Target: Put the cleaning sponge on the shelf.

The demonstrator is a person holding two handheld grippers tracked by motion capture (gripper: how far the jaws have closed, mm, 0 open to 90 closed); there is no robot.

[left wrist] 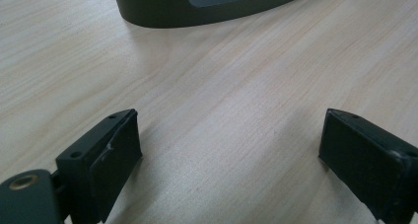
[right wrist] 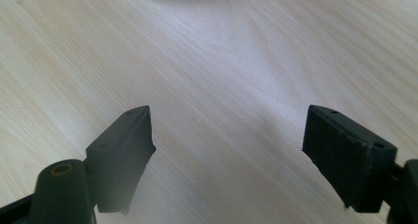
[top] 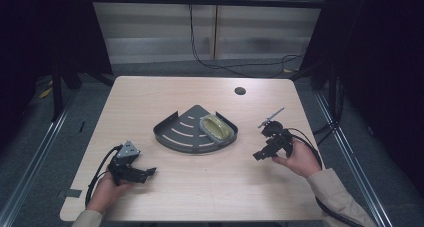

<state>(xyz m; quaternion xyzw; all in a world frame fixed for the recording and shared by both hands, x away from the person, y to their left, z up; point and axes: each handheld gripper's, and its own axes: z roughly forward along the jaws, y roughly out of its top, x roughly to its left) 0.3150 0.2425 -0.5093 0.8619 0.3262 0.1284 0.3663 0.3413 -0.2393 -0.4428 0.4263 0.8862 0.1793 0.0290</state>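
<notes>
A dark grey fan-shaped rack (top: pixel 186 132) with slots lies in the middle of the light wood table (top: pixel 150 97). A yellowish-green sponge-like object (top: pixel 216 127) rests on the rack's right part. My left gripper (top: pixel 148 173) is held low at the table's front left, jaws open and pointing right toward the rack's curved wall (left wrist: pixel 162 9). The left gripper (left wrist: pixel 229 150) has nothing between its jaws. My right gripper (top: pixel 259 155) sits at the right of the rack, open, pointing left and down at bare wood. In its own view the right gripper (right wrist: pixel 226 150) holds nothing.
A round cable hole (top: pixel 240 91) is near the table's far right edge. Black cables (top: pixel 225 67) trail on the floor behind the table. Metal rails (top: pixel 35 147) run along both sides. Bare tabletop lies in front of the rack.
</notes>
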